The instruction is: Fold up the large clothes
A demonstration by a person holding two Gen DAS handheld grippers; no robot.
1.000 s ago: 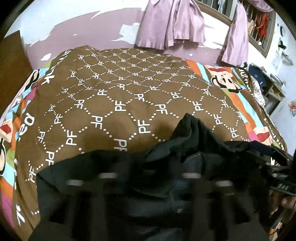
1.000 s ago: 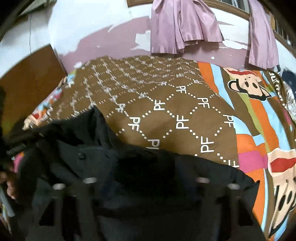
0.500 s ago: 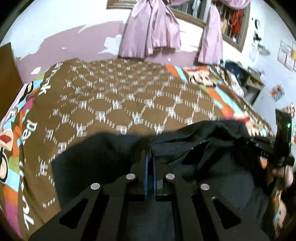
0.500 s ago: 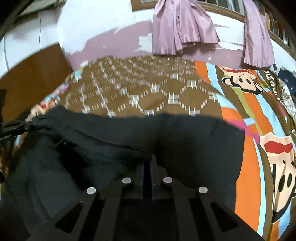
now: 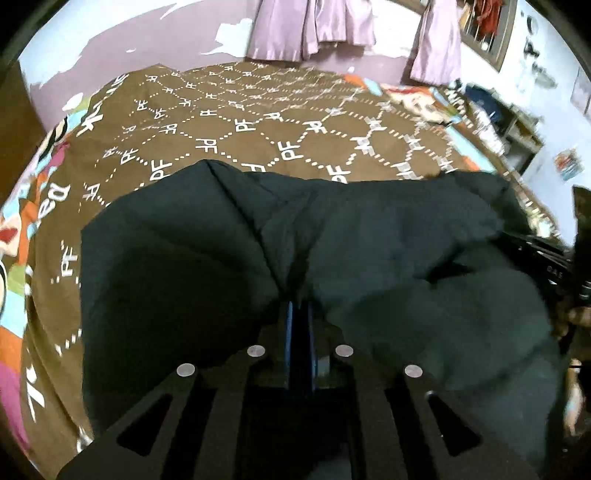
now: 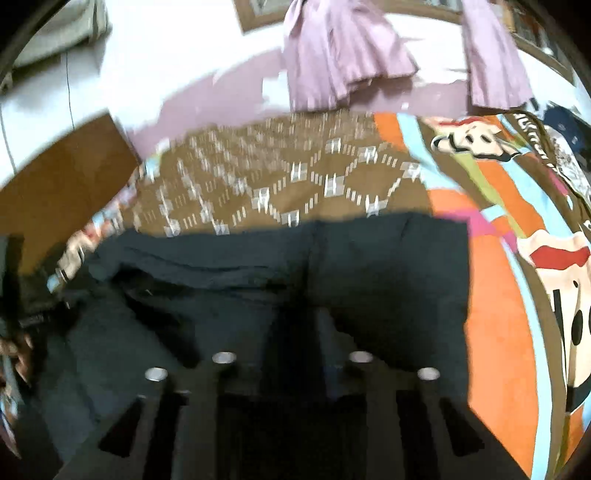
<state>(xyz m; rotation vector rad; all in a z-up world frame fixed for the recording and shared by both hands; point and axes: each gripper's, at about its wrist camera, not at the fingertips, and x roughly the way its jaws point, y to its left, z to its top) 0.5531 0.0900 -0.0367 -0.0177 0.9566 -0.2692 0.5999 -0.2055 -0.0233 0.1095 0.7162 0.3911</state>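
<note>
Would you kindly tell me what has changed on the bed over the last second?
The black garment, bunched a second ago, now lies spread wide across the brown patterned bedspread. The left gripper has closed on its fabric; the right gripper's jaws are opening. Bedspread and purple curtains are unchanged.

Brown patterned bedspread [image 5: 258, 122]; lilac curtains [image 6: 340, 55]; peeling wall [image 5: 147, 48].

Ahead of me the brown patterned bedspread [image 5: 258, 122] lies flat and bare up to the wall, so I can reach forward freely over it. The black garment [image 5: 369, 258] bulges just in front of my left gripper [image 5: 299, 310], covering the near bed. To the right my right gripper [image 5: 546, 258] crowds that side. Purple curtains [image 6: 343, 55] hang at the far wall; a cluttered shelf [image 5: 517, 125] flanks the right.
</note>
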